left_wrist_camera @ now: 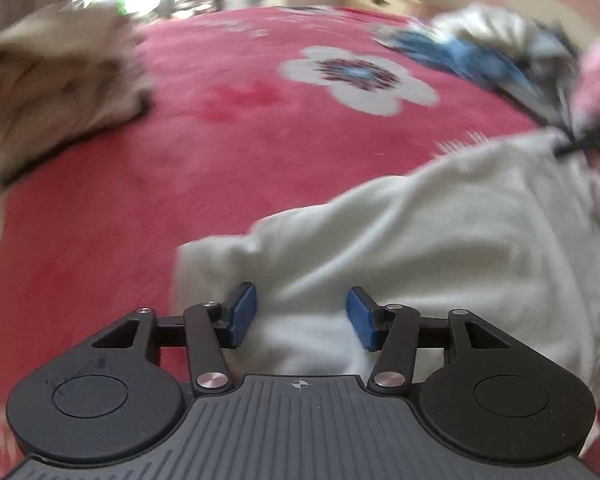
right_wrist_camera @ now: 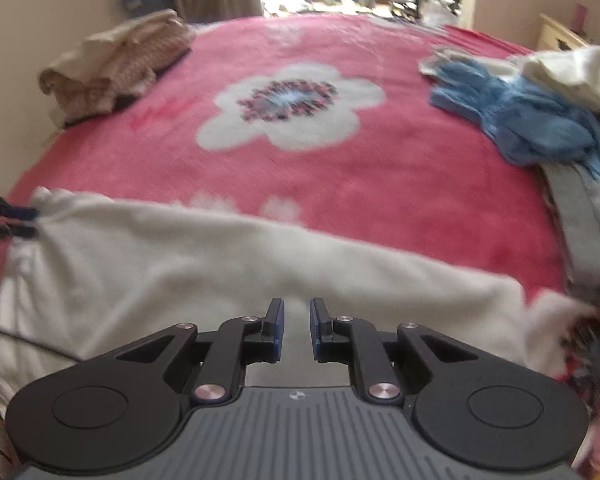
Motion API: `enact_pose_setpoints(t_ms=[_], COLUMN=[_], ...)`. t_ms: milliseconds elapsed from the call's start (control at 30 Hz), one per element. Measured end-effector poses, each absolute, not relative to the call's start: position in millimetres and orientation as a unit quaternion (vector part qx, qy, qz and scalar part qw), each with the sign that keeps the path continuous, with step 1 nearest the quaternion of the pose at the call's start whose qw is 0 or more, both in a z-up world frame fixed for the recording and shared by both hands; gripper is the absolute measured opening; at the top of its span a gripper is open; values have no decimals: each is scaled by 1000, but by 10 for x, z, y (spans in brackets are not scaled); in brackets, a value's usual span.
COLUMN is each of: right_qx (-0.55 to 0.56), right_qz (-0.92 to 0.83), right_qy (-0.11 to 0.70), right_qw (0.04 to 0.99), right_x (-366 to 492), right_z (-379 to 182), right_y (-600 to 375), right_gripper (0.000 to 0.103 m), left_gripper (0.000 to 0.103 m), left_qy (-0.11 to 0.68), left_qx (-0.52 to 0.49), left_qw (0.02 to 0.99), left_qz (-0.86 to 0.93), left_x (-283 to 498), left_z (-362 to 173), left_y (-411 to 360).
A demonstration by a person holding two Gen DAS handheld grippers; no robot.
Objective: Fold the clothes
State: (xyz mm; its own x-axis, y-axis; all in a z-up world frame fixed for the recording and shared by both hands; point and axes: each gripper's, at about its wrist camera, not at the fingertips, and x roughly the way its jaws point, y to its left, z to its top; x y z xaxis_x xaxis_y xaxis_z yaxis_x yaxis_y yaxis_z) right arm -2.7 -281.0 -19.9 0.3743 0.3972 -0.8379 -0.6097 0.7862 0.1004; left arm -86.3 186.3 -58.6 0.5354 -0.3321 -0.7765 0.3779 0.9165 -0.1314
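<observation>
- The white garment (right_wrist_camera: 228, 264) lies spread across the near edge of the bed (right_wrist_camera: 380, 184), a long band running from about nine o'clock to four o'clock in the right wrist view, on the pink flowered blanket.
- The left gripper (left_wrist_camera: 302, 316) hangs over the garment's near left corner with its fingers (left_wrist_camera: 242, 314) wide apart and nothing between them; white cloth shows in the gap but is not pinched.
- The right gripper (right_wrist_camera: 297, 328) sits over the cloth nearer the middle, its fingers (right_wrist_camera: 277, 326) drawn close but with a narrow gap left. I cannot say for sure that any fabric is caught there; it looks like none.
- To do this fold well, I'd judge each gripper should take a real corner or hem edge, not the middle of the panel, and bite one layer only.
- Both should then lift evenly so the edge carries over straight, landing square on the opposite hem.
- The beige clothes (right_wrist_camera: 116, 64) at ten o'clock and the blue garment (right_wrist_camera: 516, 120) at two o'clock lie well apart from the work, so the fold has room.
- Everything is blurred, so hems and seams are hard to make out.
</observation>
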Motion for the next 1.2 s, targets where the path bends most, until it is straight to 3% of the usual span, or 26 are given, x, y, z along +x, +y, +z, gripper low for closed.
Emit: enact_pose_setpoints(t_ms=[133,300,467,500,567,733,967,1200], right_qx=[-106,-103,-102,-105,-117,-144,-176,-243], right_qz=[308,334,347,342,334,359,500,634], right_qy=[464,450,447,451,454,421,363,334], right_qw=[824,822,818,817,818,820,766,654], right_x=[-36,-30,-71,-75,-78,-64,-162,-810], right_z=[-181,-150,-182,-204,-217,-72,77,-151], right_y=[-2817,-2646,-2560,-2586,-2653,-2611,-1667,-541], right_gripper=[15,15,15,15,15,16,17,17], left_gripper=[47,50,50,54,54,54,54,54], left_qy=[444,397,426,438,441,442,428,430], left_qx=[-23,-28,10,-6,-99,-188,-271,-276], left_qw=[874,888,889,887,879,870,859,858], left_qz=[-197,-230,-169,-150,-150,-113,-74,-62], left_x=[-840,-729,-466,-431,-397,-418,-502,-619], left_z=[-435,-166,-540,-653,-737,-647,-558,-504], left_y=[2062,1884,1871,1993,2307,2625,2846,2826])
